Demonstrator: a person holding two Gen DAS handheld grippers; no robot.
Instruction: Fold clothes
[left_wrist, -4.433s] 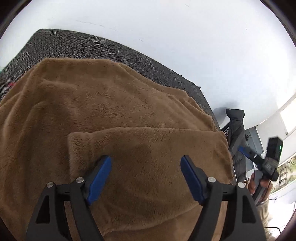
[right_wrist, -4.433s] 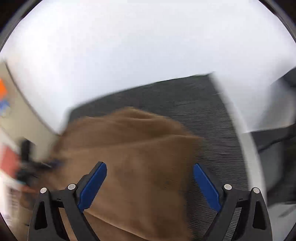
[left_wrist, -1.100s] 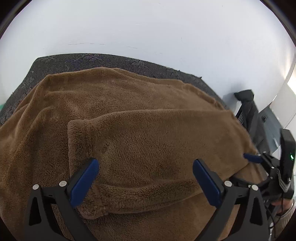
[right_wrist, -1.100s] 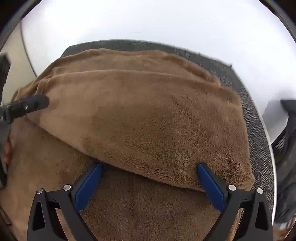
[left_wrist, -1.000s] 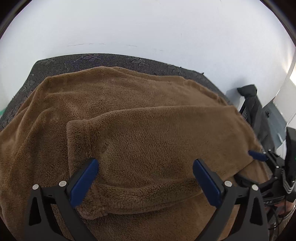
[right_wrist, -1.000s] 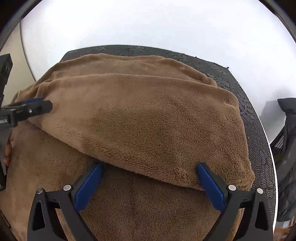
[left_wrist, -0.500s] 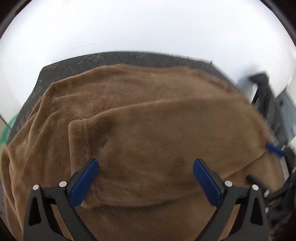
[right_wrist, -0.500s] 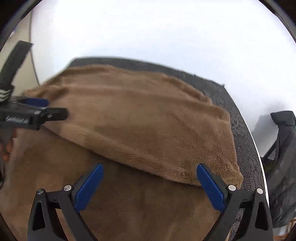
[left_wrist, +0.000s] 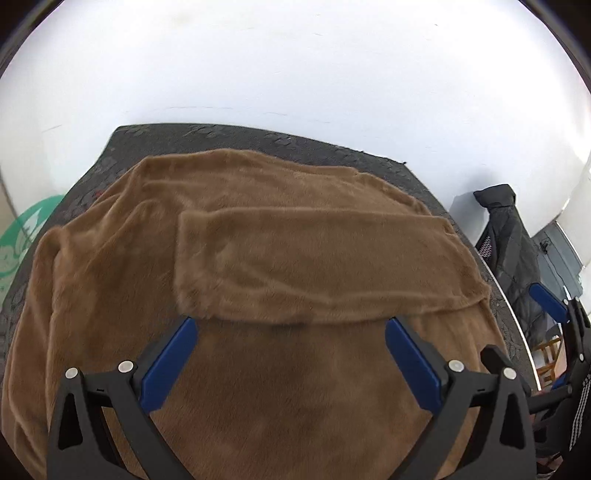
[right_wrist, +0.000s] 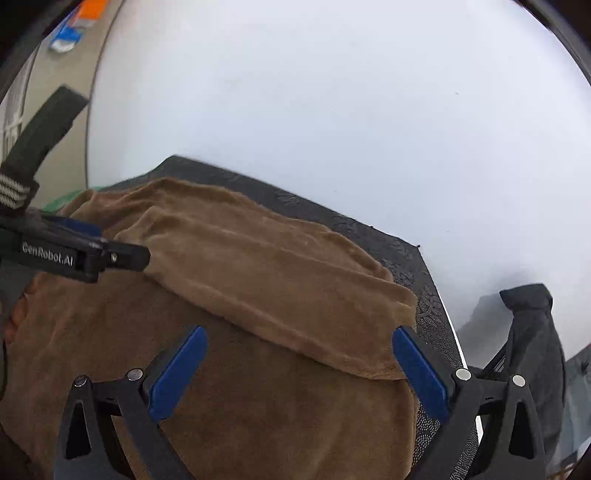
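Note:
A brown fleece garment (left_wrist: 258, 362) lies spread on a dark patterned table (left_wrist: 295, 142). A folded band of it (left_wrist: 317, 258), likely a sleeve, lies across the upper part. My left gripper (left_wrist: 290, 354) is open and empty, hovering above the garment just short of the band's near edge. My right gripper (right_wrist: 297, 363) is open and empty above the garment (right_wrist: 258, 406), near the band's right end (right_wrist: 369, 332). The left gripper also shows at the left of the right wrist view (right_wrist: 110, 254). The right gripper shows at the right edge of the left wrist view (left_wrist: 557, 317).
A white wall (left_wrist: 295, 66) rises behind the table. A chair with a dark jacket (left_wrist: 513, 236) stands past the table's right edge (right_wrist: 454, 339); it shows in the right wrist view too (right_wrist: 535, 354). A green-and-white object (left_wrist: 22, 236) sits off the left edge.
Both grippers have pulled back and up from the folded band, which now lies flat, farther away. Both stay open.

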